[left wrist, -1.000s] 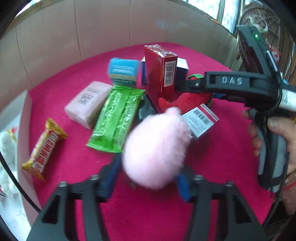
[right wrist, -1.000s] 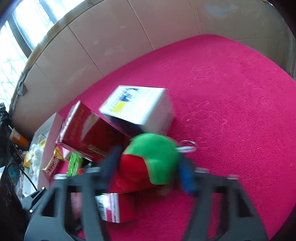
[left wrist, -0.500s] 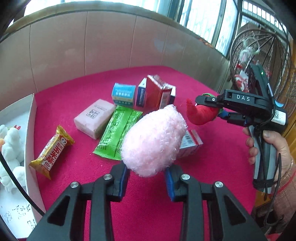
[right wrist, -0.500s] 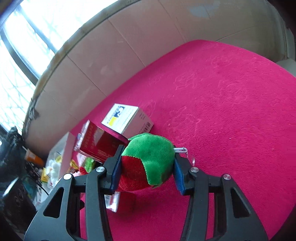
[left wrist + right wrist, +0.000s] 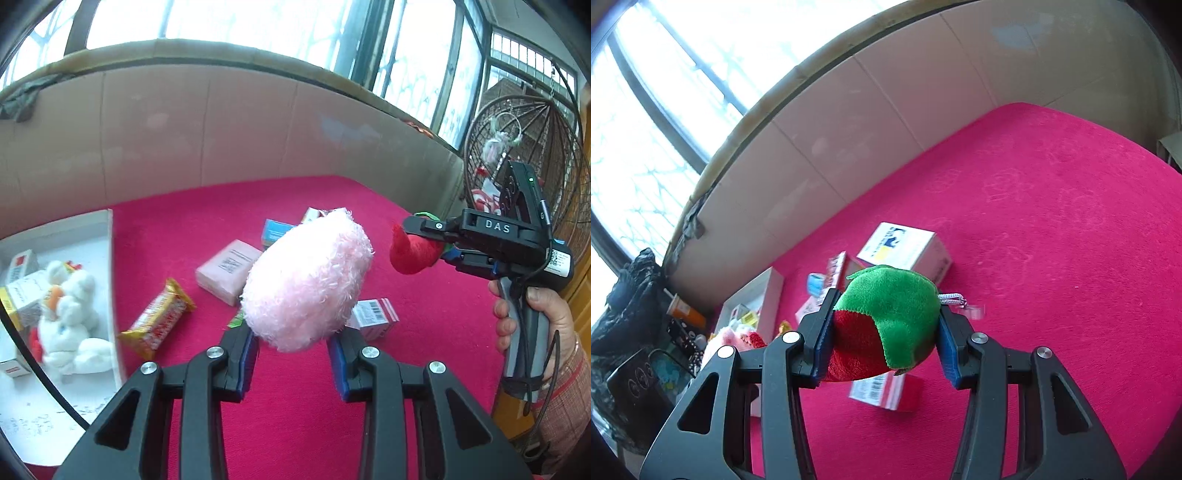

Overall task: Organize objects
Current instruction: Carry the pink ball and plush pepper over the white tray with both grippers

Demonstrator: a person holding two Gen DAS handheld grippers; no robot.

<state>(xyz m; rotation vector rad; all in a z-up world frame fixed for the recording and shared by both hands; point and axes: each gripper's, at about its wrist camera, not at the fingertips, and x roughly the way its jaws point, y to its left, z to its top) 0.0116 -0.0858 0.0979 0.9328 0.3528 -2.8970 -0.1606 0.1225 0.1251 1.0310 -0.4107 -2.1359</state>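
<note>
Left gripper (image 5: pixel 291 354) is clamping the pink fuzzy plush (image 5: pixel 306 280), holding it above the red cloth (image 5: pixel 295 424). Right gripper (image 5: pixel 884 343) is squeezing the red-green plush (image 5: pixel 886 325) at 3 o'clock of it; white box (image 5: pixel 55 369) is sitting at 9.

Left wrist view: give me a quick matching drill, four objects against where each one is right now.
Things:
1. pink fluffy toy
2. red and green plush
3. white plush animal
4. gold snack bar

Places:
A. lying on the red cloth
B. in the white box
C. in the left claw
D. in the right claw

Pairs: 1-C, 2-D, 3-B, 4-A
</note>
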